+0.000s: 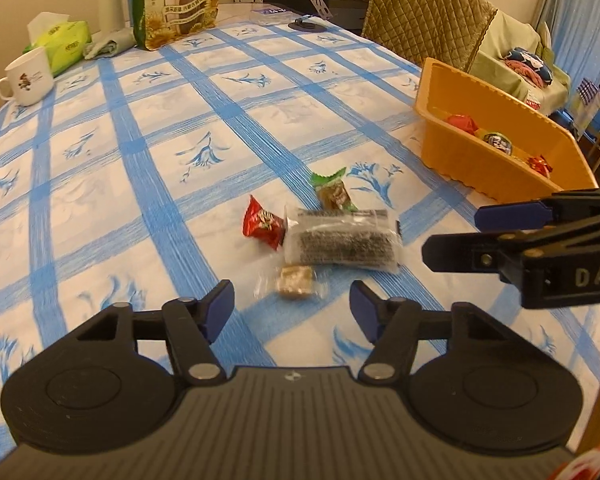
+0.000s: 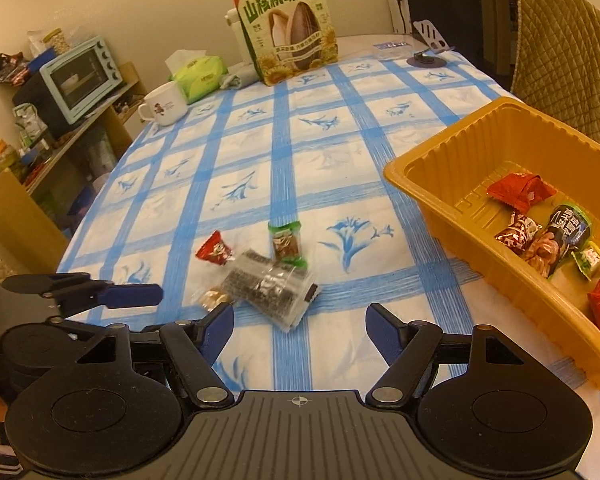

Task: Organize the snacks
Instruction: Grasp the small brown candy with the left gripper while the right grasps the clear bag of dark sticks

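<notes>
Both grippers, the left gripper (image 1: 292, 308) and right gripper (image 2: 300, 330), were open and held nothing. Four snacks lay bunched near them, left of the orange tray (image 2: 440, 184). A pinch at the small brown candy (image 1: 296, 278) might catch the long dark packet (image 1: 340, 242) touching it.

The blue-checked tabletop (image 2: 320, 148) carries four loose snacks (image 1: 320, 236), an orange tray (image 2: 452, 216), a mug (image 2: 164, 108), tissues (image 2: 200, 74) and a seed bag (image 2: 290, 32).

Left gripper (image 1: 292, 304) hangs with jaws apart, nothing between them, just short of a small tan clear-wrapped candy (image 1: 296, 278). Orange plastic tray (image 1: 460, 152) sits off right on the blue-checked tablecloth (image 1: 140, 140).
</notes>
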A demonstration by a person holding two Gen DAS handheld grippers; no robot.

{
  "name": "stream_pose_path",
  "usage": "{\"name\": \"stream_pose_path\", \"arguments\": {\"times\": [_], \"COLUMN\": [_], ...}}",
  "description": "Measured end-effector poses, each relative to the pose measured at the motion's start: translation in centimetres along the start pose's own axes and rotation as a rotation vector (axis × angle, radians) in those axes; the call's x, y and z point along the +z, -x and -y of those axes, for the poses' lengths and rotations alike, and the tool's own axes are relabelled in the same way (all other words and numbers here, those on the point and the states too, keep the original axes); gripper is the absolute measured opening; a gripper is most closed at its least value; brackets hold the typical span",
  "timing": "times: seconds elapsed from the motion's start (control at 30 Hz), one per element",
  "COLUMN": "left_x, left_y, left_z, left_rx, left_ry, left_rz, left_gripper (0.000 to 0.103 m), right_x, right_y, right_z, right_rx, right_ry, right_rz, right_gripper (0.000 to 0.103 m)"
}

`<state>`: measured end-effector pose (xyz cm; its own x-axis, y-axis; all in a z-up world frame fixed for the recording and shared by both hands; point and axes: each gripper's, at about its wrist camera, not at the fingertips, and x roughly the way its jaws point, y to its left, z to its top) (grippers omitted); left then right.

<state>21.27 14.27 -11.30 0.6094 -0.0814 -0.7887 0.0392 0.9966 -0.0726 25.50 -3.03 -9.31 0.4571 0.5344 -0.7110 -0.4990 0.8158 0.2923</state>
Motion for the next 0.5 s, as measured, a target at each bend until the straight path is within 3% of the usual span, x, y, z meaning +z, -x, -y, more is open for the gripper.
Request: {"name": "stream_pose_path", "arguments": {"times": [0.3,0.5], "left_x": [0.8,0.5], "left_y": [-2.6,-2.1], "left_z": [-0.6,-1.4], "left_rx": [-0.025,-0.05], "left_ry": [-0.039,-0.049], "left_rz": [-0.024,-0.023], "left_gripper": [0.043,0.023], "right_x": [0.8,1.6], "right_y": [-1.4,-2.6], "right_z": [0.8,0.1], "right_rx": [-0.009,0.014], "right_ry": [-0.027,0.007], "right_rz": [-0.014,-0.015], "right_gripper": [0.073,0.073]}}
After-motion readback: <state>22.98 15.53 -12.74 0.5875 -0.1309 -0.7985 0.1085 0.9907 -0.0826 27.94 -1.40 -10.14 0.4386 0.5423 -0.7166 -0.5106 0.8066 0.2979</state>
